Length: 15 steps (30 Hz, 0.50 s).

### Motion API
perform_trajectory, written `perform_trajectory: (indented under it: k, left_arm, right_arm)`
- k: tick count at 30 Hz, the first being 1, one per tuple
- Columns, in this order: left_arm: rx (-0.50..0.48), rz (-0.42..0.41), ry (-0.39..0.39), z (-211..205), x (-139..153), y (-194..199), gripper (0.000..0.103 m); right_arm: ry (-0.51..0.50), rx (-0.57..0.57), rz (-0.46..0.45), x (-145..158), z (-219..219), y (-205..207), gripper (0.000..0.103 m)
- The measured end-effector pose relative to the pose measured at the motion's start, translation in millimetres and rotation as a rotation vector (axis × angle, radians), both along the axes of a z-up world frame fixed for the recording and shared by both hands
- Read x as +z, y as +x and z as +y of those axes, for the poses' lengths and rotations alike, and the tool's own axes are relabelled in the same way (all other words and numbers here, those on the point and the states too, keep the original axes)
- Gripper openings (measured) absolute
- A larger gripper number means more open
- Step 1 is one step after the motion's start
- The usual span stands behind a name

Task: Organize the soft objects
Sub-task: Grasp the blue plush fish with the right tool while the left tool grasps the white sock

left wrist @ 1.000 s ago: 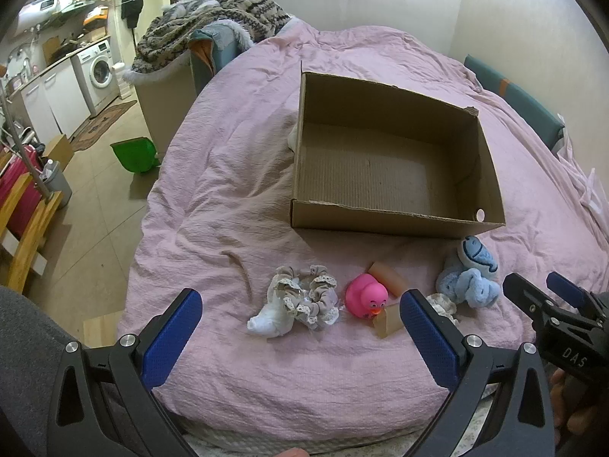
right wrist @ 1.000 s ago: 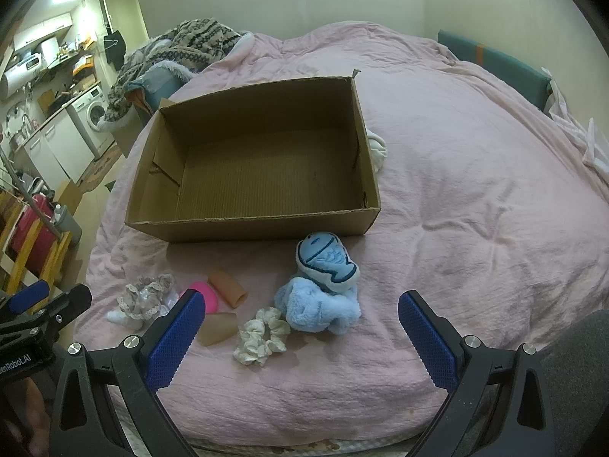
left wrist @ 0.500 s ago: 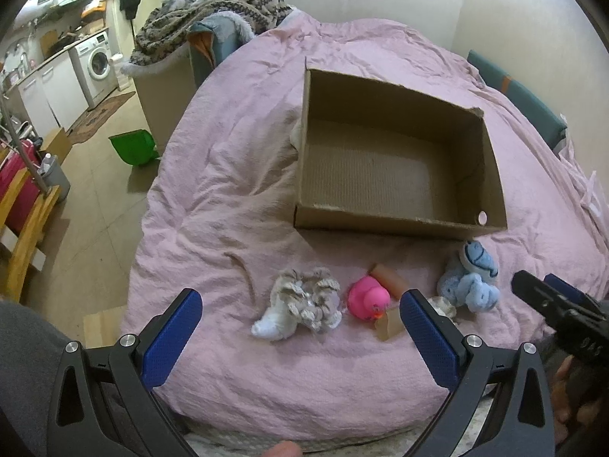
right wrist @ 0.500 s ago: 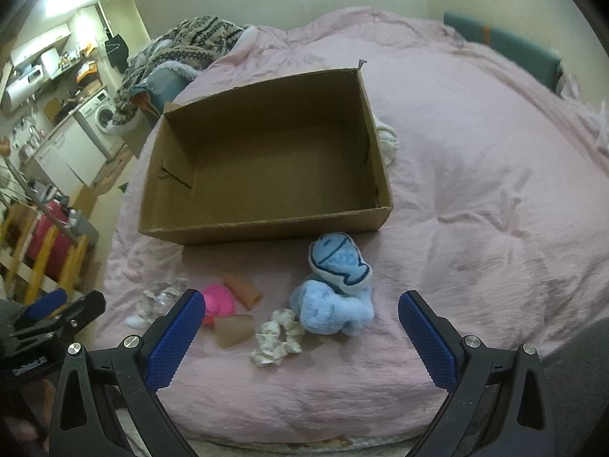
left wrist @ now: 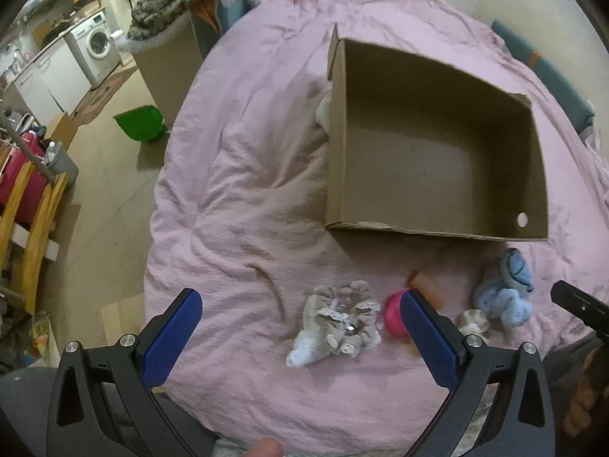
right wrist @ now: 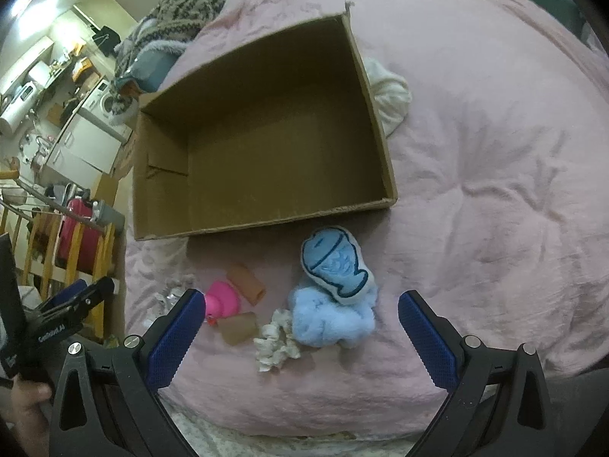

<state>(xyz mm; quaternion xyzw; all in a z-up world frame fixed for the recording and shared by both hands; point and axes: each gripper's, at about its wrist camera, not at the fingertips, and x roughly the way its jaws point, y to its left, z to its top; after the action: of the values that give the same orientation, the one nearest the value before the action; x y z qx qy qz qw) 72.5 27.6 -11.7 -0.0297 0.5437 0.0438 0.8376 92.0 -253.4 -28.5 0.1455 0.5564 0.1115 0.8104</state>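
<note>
While both grippers hang wide open and empty above the near edge of a pink bedspread, nothing has yet gone into the cardboard box lying open behind a row of small soft things. The left gripper frames a grey lace-trimmed bundle; the right gripper frames a fluffy blue plush with a flat stitched fish-shaped cushion leaning on it. Between them lie a smooth pink duck, two tan tubes, and a crinkled cream scrunchie touching the plush.

Crowding looks like the main hazard: a closing pad could snag the scrunchie along with the plush, or nudge the rounded duck and tubes so they roll across the quilt. Limp fabric may also slump out of a shallow pinch, and the loose, wrinkled bedspread could get caught in a low grab. The light box, sitting on soft bedding, would probably shift if its thin rim were bumped. The white cloth tucked beside its far wall could be overlooked.
</note>
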Motion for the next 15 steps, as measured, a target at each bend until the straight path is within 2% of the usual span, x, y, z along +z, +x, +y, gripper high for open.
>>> perform_trajectory:
  k: [4, 8, 10, 14, 15]
  left_arm:
    - [0.022, 0.019, -0.019, 5.8, -12.9, 2.3, 0.103]
    - [0.034, 0.049, -0.047, 6.4, -23.7, 3.7, 0.103]
    - [0.036, 0.047, -0.052, 6.7, -23.7, 4.6, 0.103]
    - [0.063, 0.039, -0.052, 13.3, -23.6, 7.0, 0.103]
    - [0.070, 0.046, -0.058, 15.1, -25.0, 7.7, 0.103]
  right_arm:
    - [0.023, 0.011, 0.069, -18.6, 0.6, 8.6, 0.102]
    - [-0.079, 0.021, 0.123, -43.9, 10.2, 18.2, 0.102]
    - [-0.096, 0.025, 0.164, -56.8, 14.7, 25.3, 0.092]
    - [-0.129, 0.025, 0.221, -79.8, 23.3, 40.7, 0.088]
    - [-0.140, 0.020, 0.224, -84.3, 24.5, 43.0, 0.081]
